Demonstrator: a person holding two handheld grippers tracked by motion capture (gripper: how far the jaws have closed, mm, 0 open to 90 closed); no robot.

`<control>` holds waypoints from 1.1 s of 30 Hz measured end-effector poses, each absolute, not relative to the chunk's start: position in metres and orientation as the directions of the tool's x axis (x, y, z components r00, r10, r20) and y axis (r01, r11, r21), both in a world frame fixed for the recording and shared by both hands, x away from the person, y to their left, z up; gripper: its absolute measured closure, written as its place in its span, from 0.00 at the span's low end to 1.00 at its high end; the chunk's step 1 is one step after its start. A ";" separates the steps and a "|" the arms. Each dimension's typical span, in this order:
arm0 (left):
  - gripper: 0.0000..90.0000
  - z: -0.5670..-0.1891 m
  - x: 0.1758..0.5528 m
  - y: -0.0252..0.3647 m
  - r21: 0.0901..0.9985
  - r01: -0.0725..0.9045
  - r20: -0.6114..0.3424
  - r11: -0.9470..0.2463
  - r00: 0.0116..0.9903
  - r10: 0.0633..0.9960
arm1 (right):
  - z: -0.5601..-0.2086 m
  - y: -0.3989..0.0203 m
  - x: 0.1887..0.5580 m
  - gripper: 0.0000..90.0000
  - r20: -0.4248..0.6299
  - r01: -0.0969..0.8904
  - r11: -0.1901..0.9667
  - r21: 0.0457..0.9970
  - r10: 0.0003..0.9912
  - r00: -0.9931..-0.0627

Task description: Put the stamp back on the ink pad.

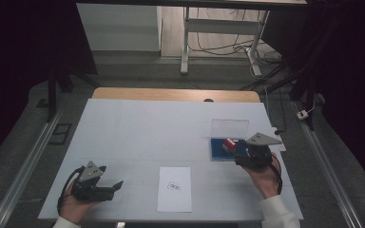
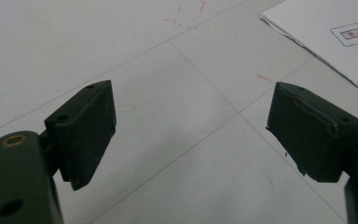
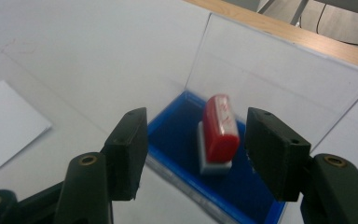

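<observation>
Two grippers are in play, and mine on the right is doing the work: the right gripper (image 3: pixel 193 156) hangs at the near edge of the blue ink-pad case (image 3: pixel 177 128), jaws parted with clear air on both sides of the red stamp (image 3: pixel 220 128), pads touching nothing. That stamp stands upright on its grey base inside the blue tray, in front of the raised clear lid (image 3: pixel 279 79), over on the right side of the table (image 1: pixel 123 123). The left gripper (image 2: pixel 191 135) sits low at the near left, jaws wide apart with bare tabletop between them. A sheet of paper (image 1: pixel 174 188) with a small boxed mark lies near centre, well apart from the case. I judge the stamp has been set down in its tray and let go. Next I would draw the right gripper clear toward me without brushing the stamp, then swing the lid down to close the case.
</observation>
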State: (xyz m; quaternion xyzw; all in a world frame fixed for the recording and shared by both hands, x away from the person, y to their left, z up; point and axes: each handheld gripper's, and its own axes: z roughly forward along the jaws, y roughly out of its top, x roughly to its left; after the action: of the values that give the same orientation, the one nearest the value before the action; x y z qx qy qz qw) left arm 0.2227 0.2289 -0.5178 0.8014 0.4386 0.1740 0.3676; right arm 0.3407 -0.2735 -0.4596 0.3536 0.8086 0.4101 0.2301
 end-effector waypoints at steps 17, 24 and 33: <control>0.17 -0.520 0.221 0.223 0.738 0.572 -0.048 -0.358 0.574 0.817 | -0.495 -0.295 0.288 0.44 -0.059 0.365 0.436 0.823 0.704 -0.708; 0.17 -0.520 0.220 0.221 0.738 0.571 -0.047 -0.359 0.574 0.817 | -0.503 -0.301 0.282 0.44 -0.039 0.362 0.438 0.823 0.679 -0.733; 0.17 -0.520 0.220 0.221 0.738 0.570 -0.046 -0.361 0.577 0.816 | -0.504 -0.301 0.282 0.45 -0.038 0.360 0.441 0.822 0.674 -0.738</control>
State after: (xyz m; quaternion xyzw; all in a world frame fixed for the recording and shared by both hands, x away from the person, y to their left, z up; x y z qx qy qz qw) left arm 0.2199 0.2207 -0.5196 0.8079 0.4288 0.1669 0.3681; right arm 0.2821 -0.3013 -0.5035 0.3120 0.8286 0.4270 0.1836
